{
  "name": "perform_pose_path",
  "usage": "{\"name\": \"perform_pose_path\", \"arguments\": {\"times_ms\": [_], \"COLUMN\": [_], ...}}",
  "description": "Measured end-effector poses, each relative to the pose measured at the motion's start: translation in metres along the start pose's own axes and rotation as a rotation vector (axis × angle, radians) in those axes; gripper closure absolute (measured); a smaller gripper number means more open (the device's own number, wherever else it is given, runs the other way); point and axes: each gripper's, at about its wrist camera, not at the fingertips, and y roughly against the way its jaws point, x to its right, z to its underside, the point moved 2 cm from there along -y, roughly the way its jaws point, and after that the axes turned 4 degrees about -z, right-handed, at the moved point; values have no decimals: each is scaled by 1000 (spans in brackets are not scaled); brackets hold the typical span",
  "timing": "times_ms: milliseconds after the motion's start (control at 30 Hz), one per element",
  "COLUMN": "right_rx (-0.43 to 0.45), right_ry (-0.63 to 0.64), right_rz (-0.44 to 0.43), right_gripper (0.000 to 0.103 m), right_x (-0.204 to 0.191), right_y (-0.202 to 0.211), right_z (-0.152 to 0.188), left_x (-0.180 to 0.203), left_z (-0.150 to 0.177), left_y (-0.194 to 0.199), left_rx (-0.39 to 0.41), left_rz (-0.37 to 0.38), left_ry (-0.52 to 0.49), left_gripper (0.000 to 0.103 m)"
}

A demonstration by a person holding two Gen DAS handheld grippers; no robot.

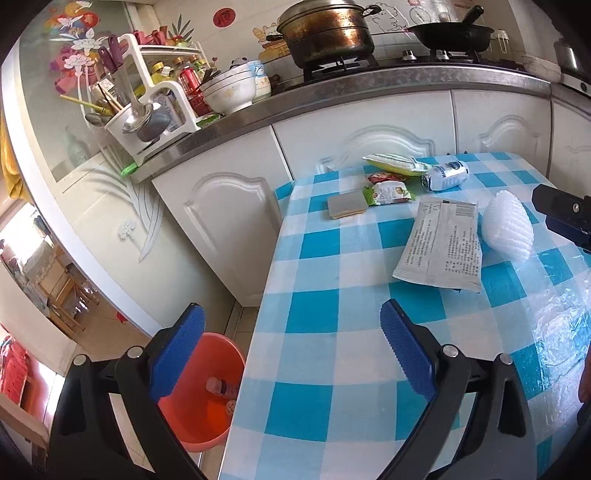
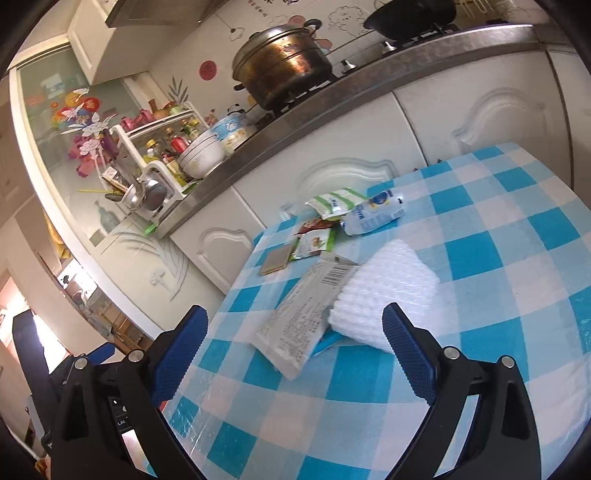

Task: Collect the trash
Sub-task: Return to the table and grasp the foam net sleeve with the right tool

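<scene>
Trash lies on the blue-checked table [image 1: 314, 295]: a grey flat packet [image 1: 439, 245] [image 2: 306, 314], a white foam net [image 1: 508, 227] [image 2: 388, 291], a crushed can [image 1: 445, 175] [image 2: 373, 214], a green-white snack wrapper [image 1: 389, 192] [image 2: 314, 243], a red wrapper [image 1: 384, 177], a yellow-green bag [image 1: 395, 162] [image 2: 334, 201] and a grey sponge pad [image 1: 345, 206] [image 2: 275, 260]. My left gripper [image 1: 291, 343] is open and empty over the table's left edge. My right gripper [image 2: 295, 343] is open and empty just in front of the packet and net; it also shows in the left wrist view [image 1: 565, 218].
An orange basin [image 1: 207, 387] with small bottles stands on the floor left of the table. White cabinets [image 1: 369, 136] and a counter with a pot [image 1: 328, 33], bowls [image 1: 229, 88] and a utensil rack [image 1: 147, 107] run behind.
</scene>
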Motion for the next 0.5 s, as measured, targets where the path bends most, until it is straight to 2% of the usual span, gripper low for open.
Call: {"name": "perform_pose_path", "arguments": {"times_ms": [267,367,500], "right_rx": [14,-5,-65], "right_ry": [-79,-109,-118], "right_rz": [53,71,100], "right_gripper": [9,9,9], "right_x": [45,60,71], "right_y": [10,6,-9], "right_z": [-9,-9,-7], "left_x": [27,34,43], "left_z": [-8,-8,-8], "left_y": [5,3,1], "left_rx": [10,5,3], "left_rz": [10,51,144], "left_ry": [-54,-58,-46], "left_gripper": [7,7,7]}}
